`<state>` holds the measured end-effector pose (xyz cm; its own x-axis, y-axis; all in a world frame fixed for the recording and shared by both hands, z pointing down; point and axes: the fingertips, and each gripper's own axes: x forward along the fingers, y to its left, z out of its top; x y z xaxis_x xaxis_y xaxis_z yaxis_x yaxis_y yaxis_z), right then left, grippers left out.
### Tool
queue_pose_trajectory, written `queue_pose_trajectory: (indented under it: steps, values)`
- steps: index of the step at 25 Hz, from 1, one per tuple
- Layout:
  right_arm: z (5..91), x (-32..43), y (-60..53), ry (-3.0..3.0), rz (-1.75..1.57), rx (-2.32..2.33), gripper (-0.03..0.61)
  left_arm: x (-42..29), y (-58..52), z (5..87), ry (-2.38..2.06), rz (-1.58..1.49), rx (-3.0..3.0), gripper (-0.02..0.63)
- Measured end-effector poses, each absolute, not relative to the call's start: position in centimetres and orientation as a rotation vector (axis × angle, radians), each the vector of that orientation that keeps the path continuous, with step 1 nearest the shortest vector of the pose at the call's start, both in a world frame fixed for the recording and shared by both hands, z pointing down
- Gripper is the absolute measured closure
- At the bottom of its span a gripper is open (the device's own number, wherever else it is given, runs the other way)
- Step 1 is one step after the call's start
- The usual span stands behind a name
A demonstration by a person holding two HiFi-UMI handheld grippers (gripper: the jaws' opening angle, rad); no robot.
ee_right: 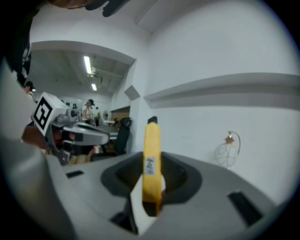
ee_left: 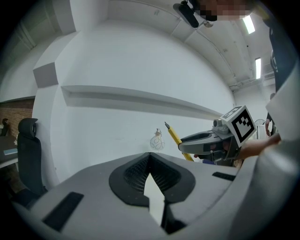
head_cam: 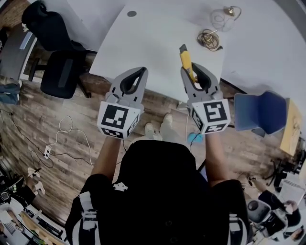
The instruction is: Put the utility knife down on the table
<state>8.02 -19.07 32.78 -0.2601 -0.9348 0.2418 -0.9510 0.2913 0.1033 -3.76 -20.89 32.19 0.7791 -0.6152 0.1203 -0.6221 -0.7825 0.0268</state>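
Observation:
A yellow utility knife with a black tip sticks forward out of my right gripper, which is shut on its rear part. It hangs just above the near edge of the white table. In the right gripper view the knife stands upright between the jaws of the right gripper. My left gripper is level with it on the left, shut and holding nothing. The left gripper in its own view has its tips together; the right gripper and the knife show at the right.
A brown wire coil and a thin wire loop with a small brass piece lie farther back on the table. Black office chairs stand at the left, a blue chair at the right. Cables lie on the wooden floor.

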Motion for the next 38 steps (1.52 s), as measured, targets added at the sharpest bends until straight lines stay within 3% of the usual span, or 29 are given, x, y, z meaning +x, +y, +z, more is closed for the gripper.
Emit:
queue_pose_trajectory:
  steps: [14, 38]
  values:
    - [36.9, 9.6, -21.8, -2.318, 0.198, 1.605, 0.442, -1.2, -23.3, 36.0, -1.064, 0.242, 2.794, 0.597]
    - [52.9, 7.9, -23.0, -2.247, 0.434, 1.098, 0.442, -0.9, -24.8, 44.0, -1.165, 0.387, 2.581, 0.597]
